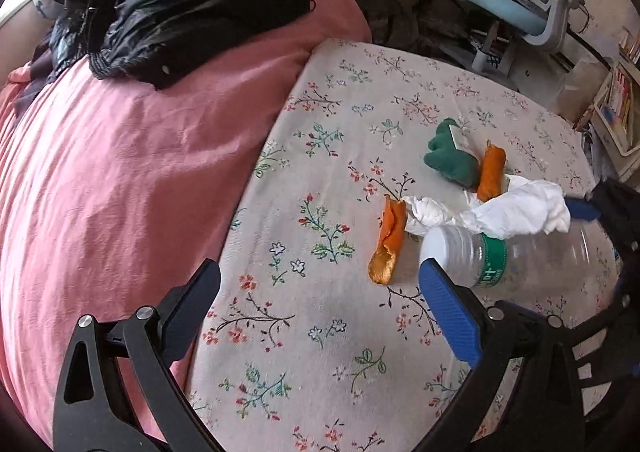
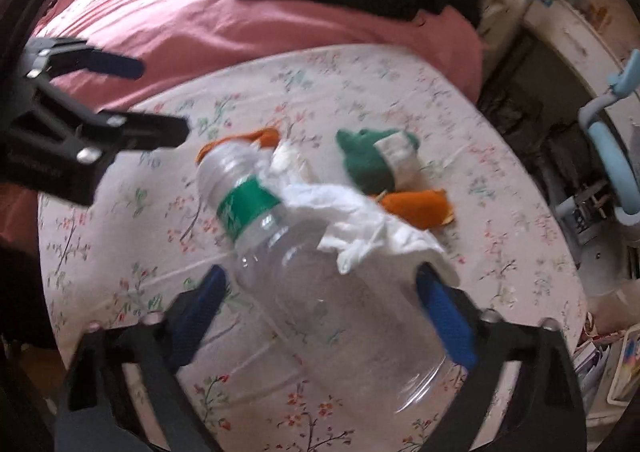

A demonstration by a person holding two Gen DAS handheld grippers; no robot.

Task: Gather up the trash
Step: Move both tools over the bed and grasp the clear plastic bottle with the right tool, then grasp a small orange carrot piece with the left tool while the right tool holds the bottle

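Looking left to right across the floral bed sheet [image 1: 320,332]: the left hand-held gripper [image 1: 320,288] hangs open and empty, then there's one peel [image 1: 388,244], one crumpled tissue [image 1: 520,211], one green wrapper [image 1: 450,157], and a second peel [image 1: 491,171]. The right hand-held gripper [image 2: 320,316] straddles the fat end of the one empty plastic bottle [image 2: 320,260], jaws wide, can't tell if it's actually pinching, tissue draped on it. I'd guess it's light, slippery and crushable, so grab mid-body gently.

My left wrist view looks down across the floral sheet [image 1: 320,332], bottle [image 1: 520,264] at right edge. My right wrist view sits close over that bottle [image 2: 320,272]. Both share the tissue [image 1: 512,211] and peels.
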